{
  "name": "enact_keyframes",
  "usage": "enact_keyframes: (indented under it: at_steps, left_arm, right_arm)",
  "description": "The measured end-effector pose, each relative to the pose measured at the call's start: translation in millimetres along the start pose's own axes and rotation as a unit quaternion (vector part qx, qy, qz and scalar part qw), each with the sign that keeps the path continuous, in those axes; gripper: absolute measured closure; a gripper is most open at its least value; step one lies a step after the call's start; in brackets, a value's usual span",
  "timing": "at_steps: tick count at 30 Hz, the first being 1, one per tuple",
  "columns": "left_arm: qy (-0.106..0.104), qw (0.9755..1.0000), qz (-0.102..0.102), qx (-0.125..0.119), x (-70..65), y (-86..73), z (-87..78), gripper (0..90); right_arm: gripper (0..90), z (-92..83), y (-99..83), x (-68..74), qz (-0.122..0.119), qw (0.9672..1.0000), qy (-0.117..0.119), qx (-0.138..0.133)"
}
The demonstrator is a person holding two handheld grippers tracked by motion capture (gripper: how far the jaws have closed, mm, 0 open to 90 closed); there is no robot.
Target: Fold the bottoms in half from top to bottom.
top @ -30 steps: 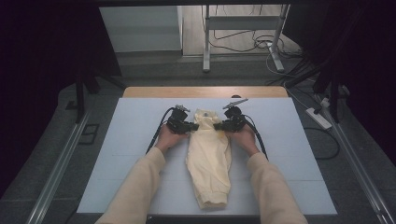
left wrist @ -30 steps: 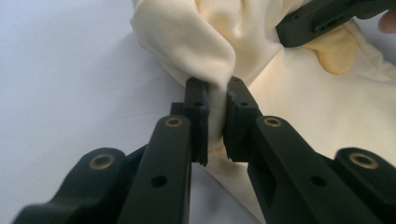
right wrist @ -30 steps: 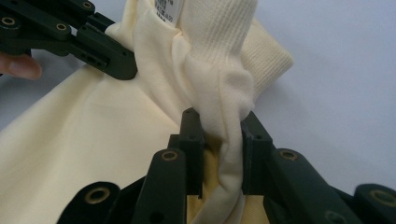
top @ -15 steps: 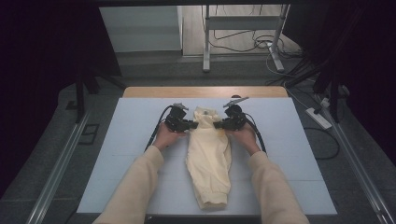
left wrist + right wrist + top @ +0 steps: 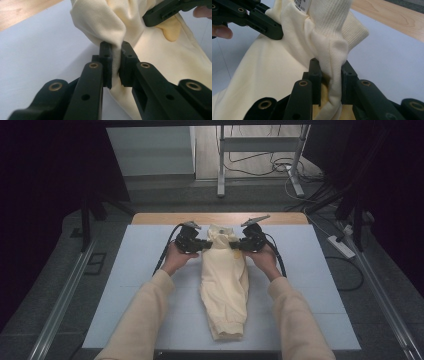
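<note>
Cream garment (image 5: 225, 285) lying lengthwise on the pale blue mat (image 5: 310, 270) that covers the wooden table (image 5: 280, 218), its far end gathered and raised between two hand-held tools. The left gripper (image 5: 116, 53) is clamped on a bunched fold at the garment's left edge, the cloth pinched between its black pads; the right gripper (image 5: 329, 65) is clamped on a thicker twisted roll of fabric just below the ribbed collar (image 5: 332, 15), its jaws standing a little wider to take the bulk. In the high view the left gripper (image 5: 199, 245) and right gripper (image 5: 240, 245) face each other across the raised end, while the near hem (image 5: 227, 330) rests on the mat close to the person's sleeves (image 5: 145, 320). Risks, as judged: each hold takes only a narrow gather of soft cloth, so a lift or pull could draw the fabric out of the pads, the left hold being the thinner; uneven motion of the two hands would skew or crumple the garment; dragging the resting hem could bunch it.
</note>
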State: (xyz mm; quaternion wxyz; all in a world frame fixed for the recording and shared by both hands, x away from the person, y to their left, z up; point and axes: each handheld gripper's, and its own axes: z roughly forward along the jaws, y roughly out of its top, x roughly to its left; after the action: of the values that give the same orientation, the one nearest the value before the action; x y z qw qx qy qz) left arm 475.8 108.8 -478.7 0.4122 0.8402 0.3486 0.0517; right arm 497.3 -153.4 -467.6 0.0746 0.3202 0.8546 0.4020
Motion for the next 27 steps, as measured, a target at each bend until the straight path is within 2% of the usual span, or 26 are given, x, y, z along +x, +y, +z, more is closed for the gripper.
enact_keyframes:
  at_steps: [14,19,22,27]
  left_arm:
    - [0.001,1.0,-0.003,0.001,1.4,-0.1,3.6,81.9]
    - [0.006,0.9998,-0.004,-0.021,2.2,13.6,-7.6,81.9]
    - [0.012,0.9994,0.007,-0.033,-1.1,23.2,-16.9,81.9]
    - [0.01,0.9996,0.009,-0.025,-3.1,19.8,-13.1,81.9]
  right_arm:
    - [74.9,3.0,-3.3,-1.7,0.003,1.0,-0.003,0.006]
    - [75.2,-6.5,10.3,0.7,-0.018,0.9996,-0.019,-0.006]
    - [75.3,-17.6,21.6,1.8,-0.023,0.9991,-0.027,-0.024]
    - [75.2,-19.7,21.7,2.5,-0.027,0.9991,-0.027,-0.015]
